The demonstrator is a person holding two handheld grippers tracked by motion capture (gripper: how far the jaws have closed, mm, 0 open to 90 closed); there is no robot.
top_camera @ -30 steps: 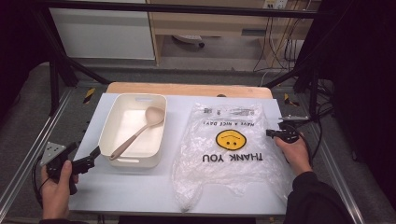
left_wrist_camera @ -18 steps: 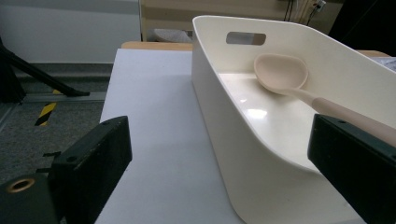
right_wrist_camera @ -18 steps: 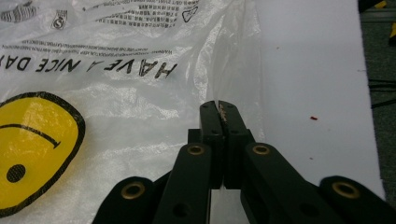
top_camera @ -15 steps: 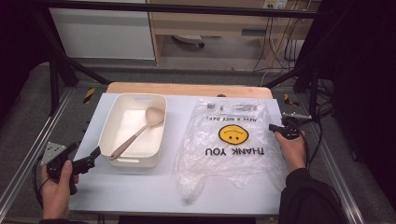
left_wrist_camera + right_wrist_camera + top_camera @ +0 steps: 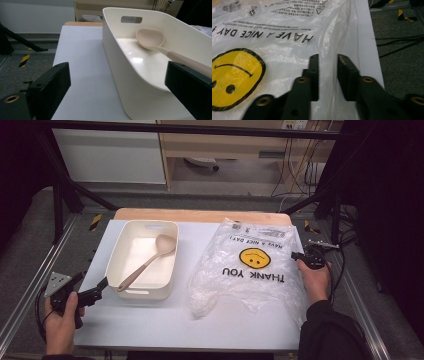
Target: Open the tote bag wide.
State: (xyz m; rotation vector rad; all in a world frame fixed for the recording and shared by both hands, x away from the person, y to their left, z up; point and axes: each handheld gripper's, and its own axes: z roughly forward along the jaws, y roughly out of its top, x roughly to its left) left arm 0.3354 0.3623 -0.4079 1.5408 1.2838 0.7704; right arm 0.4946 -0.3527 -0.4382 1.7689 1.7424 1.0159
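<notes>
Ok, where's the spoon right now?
In the high view the spoon lies slanted inside the white tub on the table's left half, its bowl toward the far end, with the plastic bag to the right.

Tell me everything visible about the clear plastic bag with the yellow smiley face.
The clear, crinkled plastic bag with the yellow smiley face lies flat on the white table, right of the cream tub. It bears black "THANK YOU" and "HAVE A NICE DAY" print. The right gripper, slightly open, hovers over its right edge.
</notes>
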